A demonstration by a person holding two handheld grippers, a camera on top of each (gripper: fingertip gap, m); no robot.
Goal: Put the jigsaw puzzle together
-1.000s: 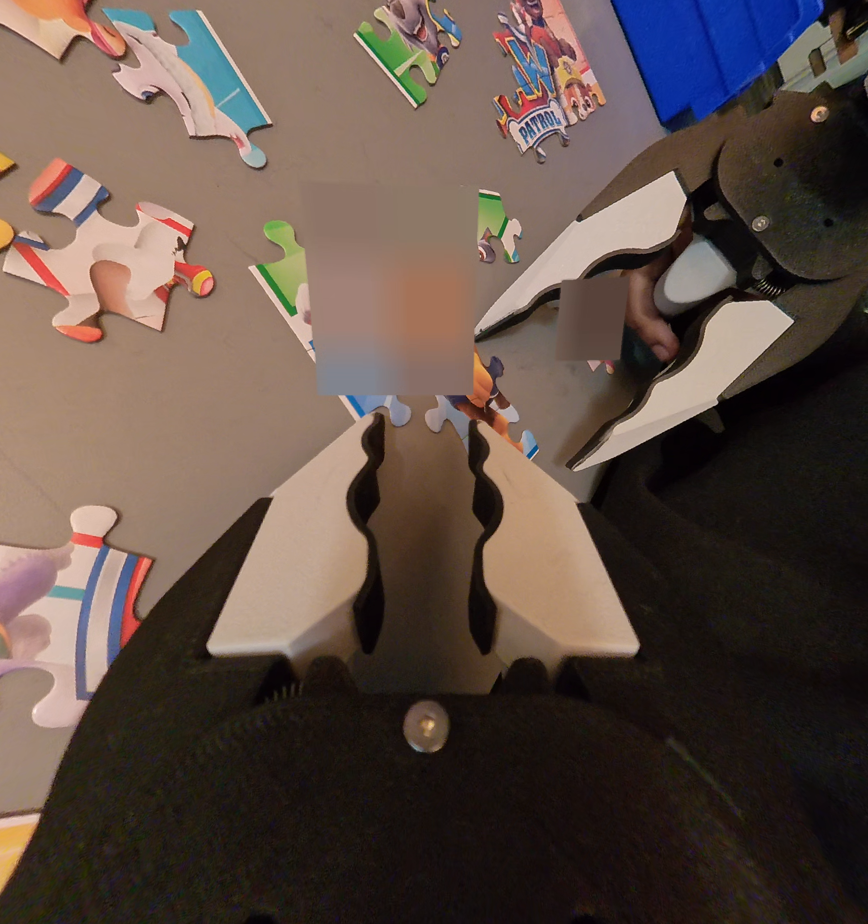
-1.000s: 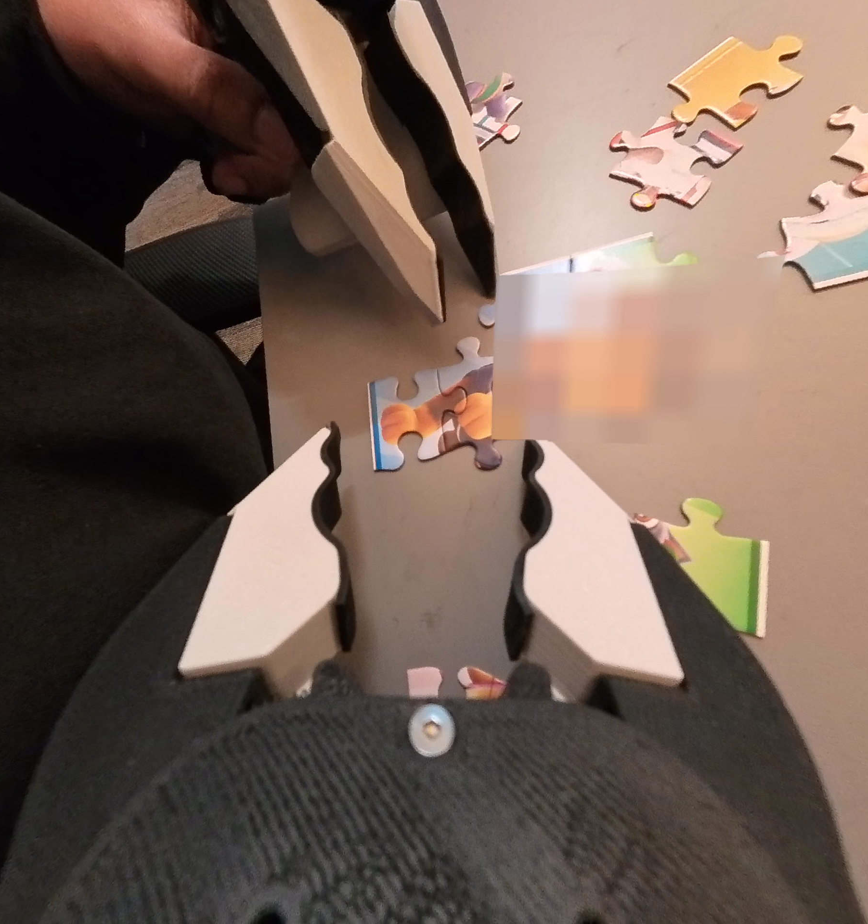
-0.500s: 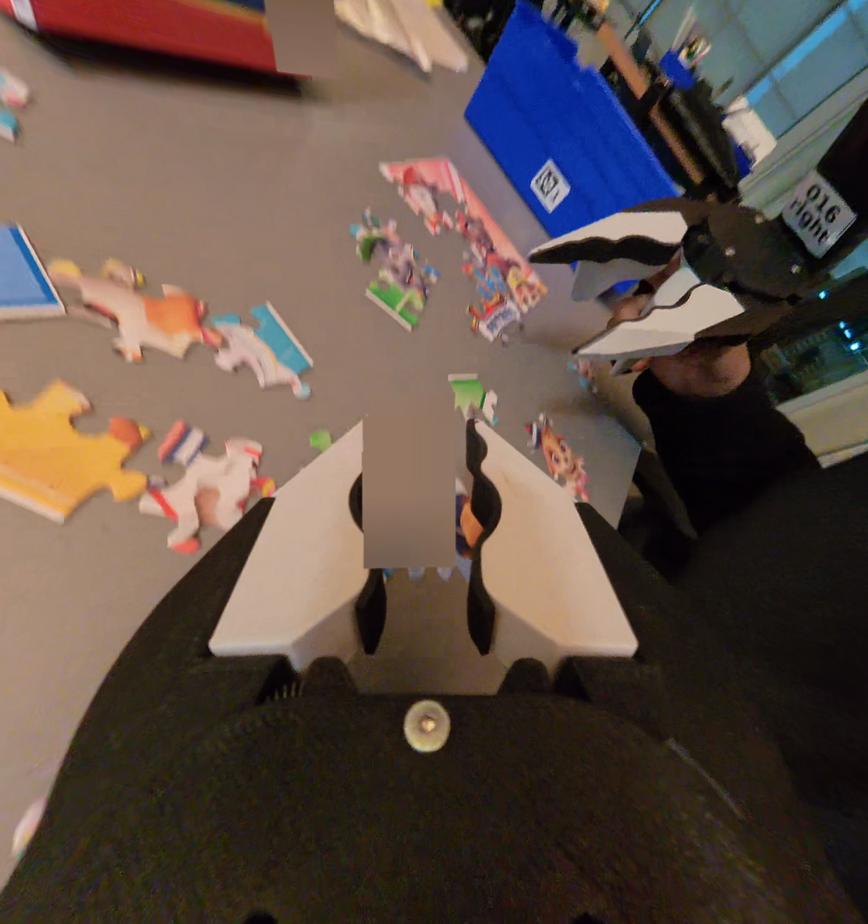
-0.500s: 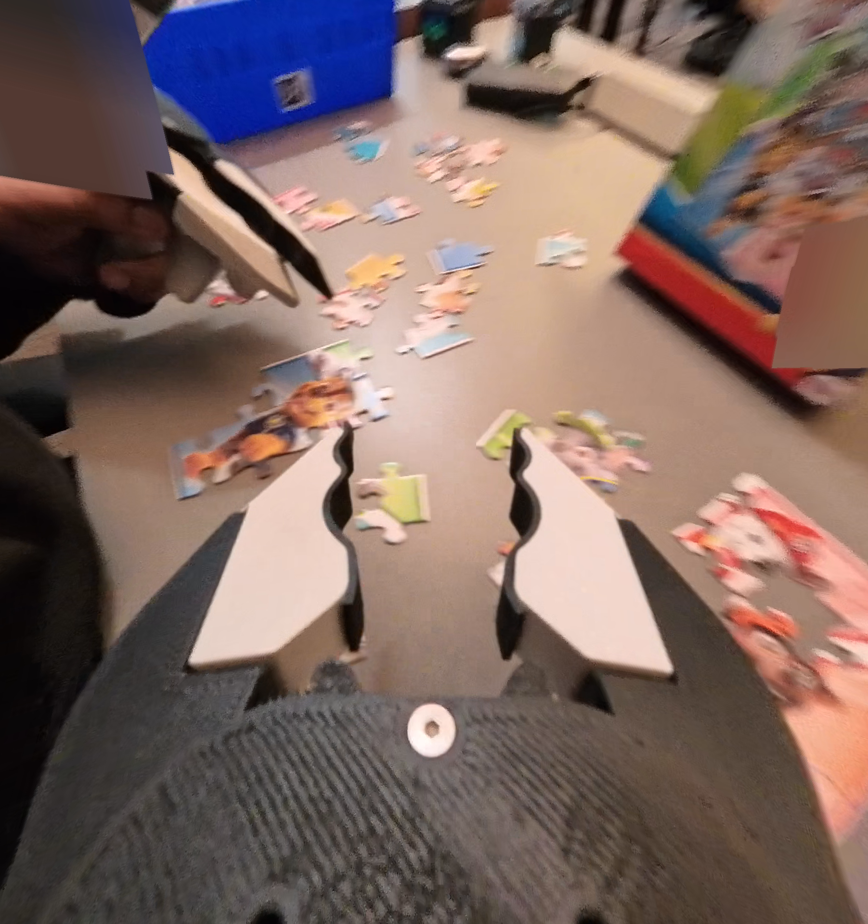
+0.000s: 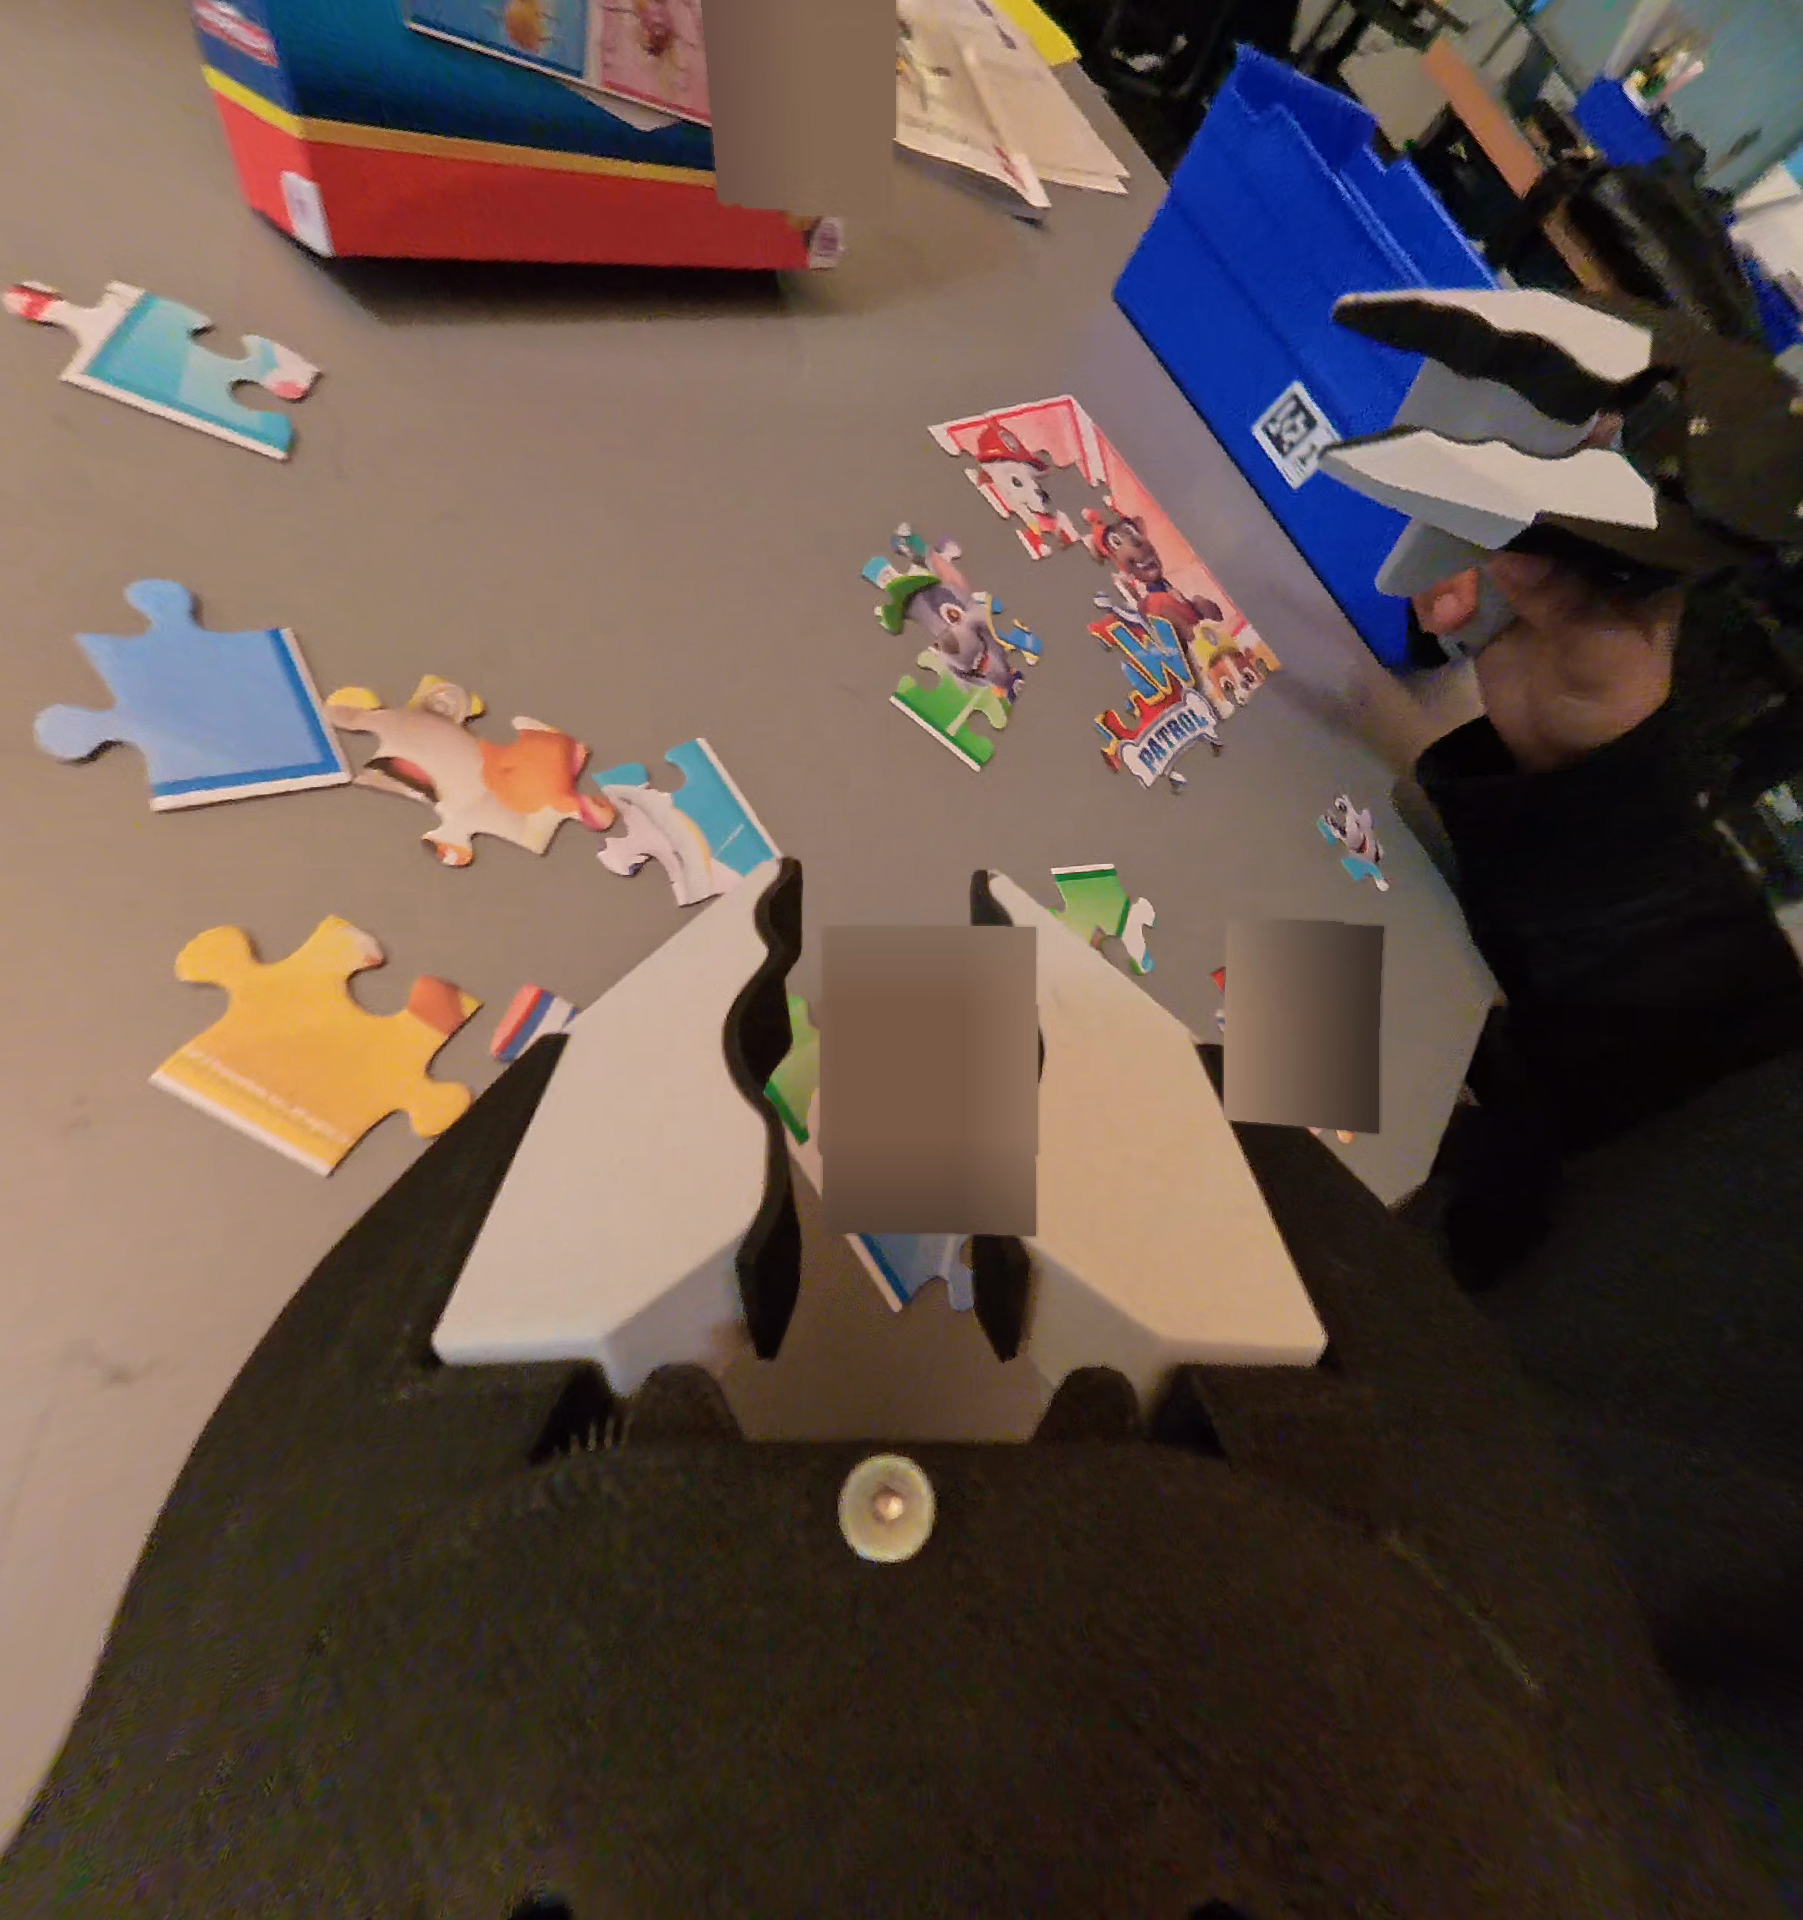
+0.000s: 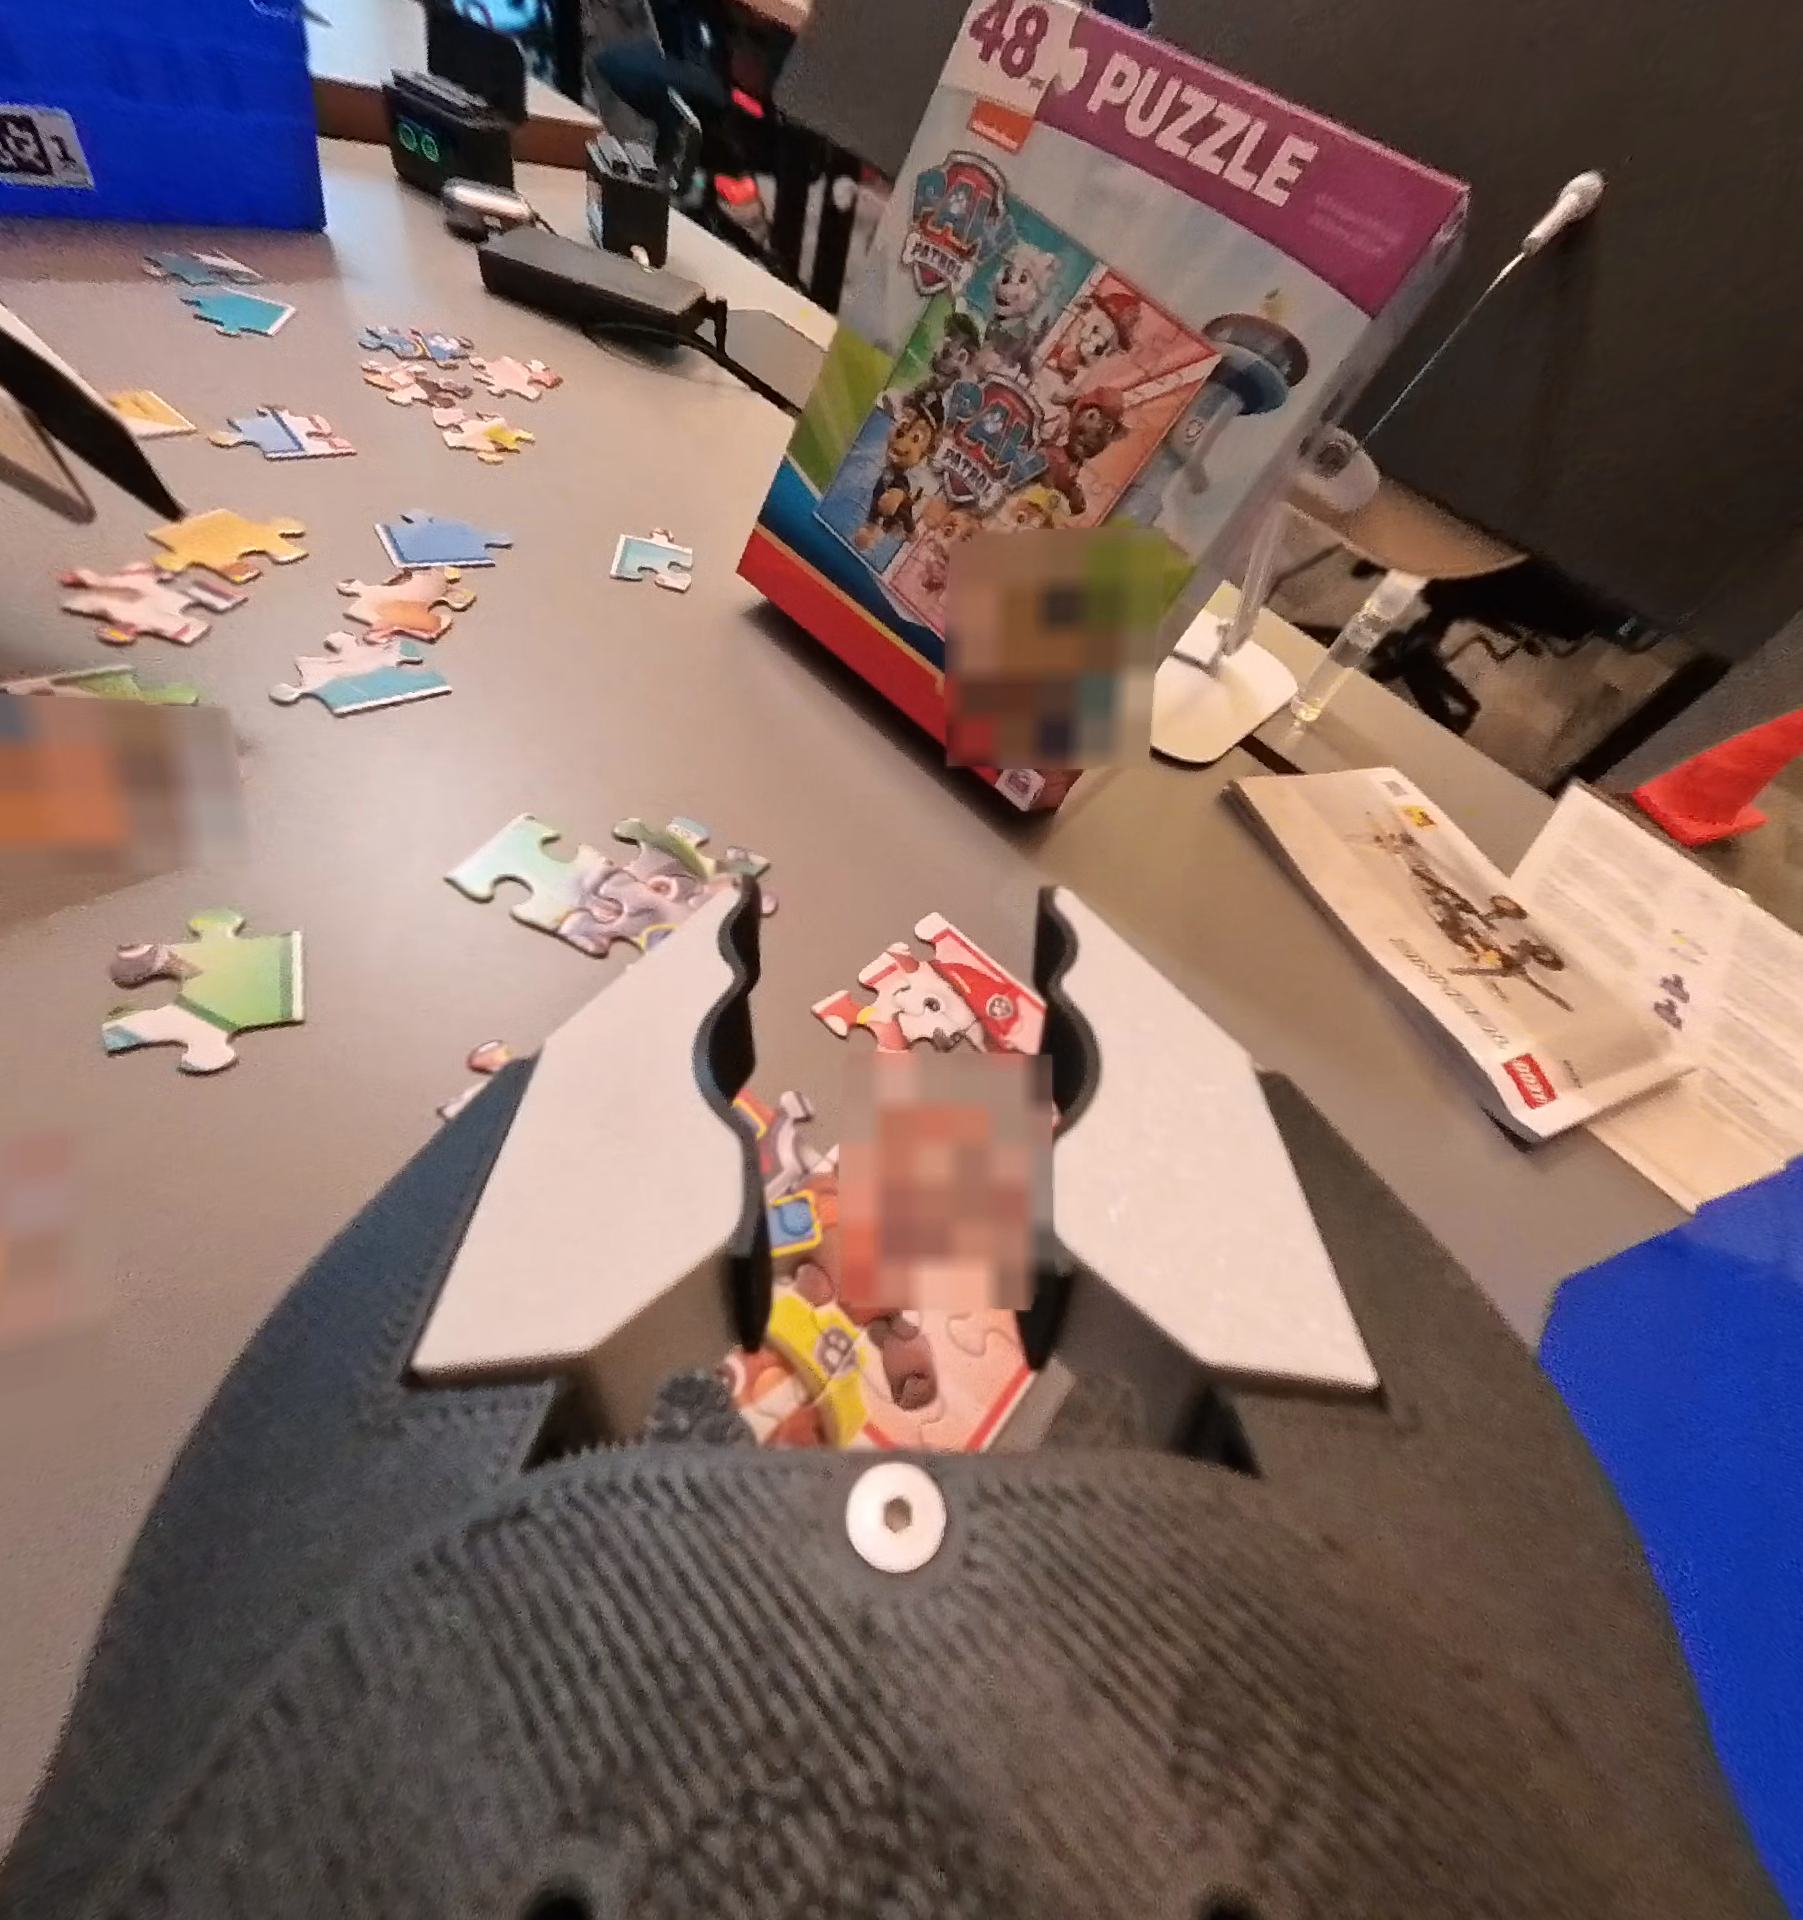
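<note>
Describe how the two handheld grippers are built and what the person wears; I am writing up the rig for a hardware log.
Both the left gripper and the right gripper have pale grey wedge-shaped fingers lined with wavy black pads, on a black ridged, printed-looking body with one central screw. No cables show. The person wears a black sleeve.

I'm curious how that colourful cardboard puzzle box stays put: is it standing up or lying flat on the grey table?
Standing up. In the right wrist view the colourful cardboard puzzle box rises from the grey table on its red bottom edge, picture side facing the camera.
</note>
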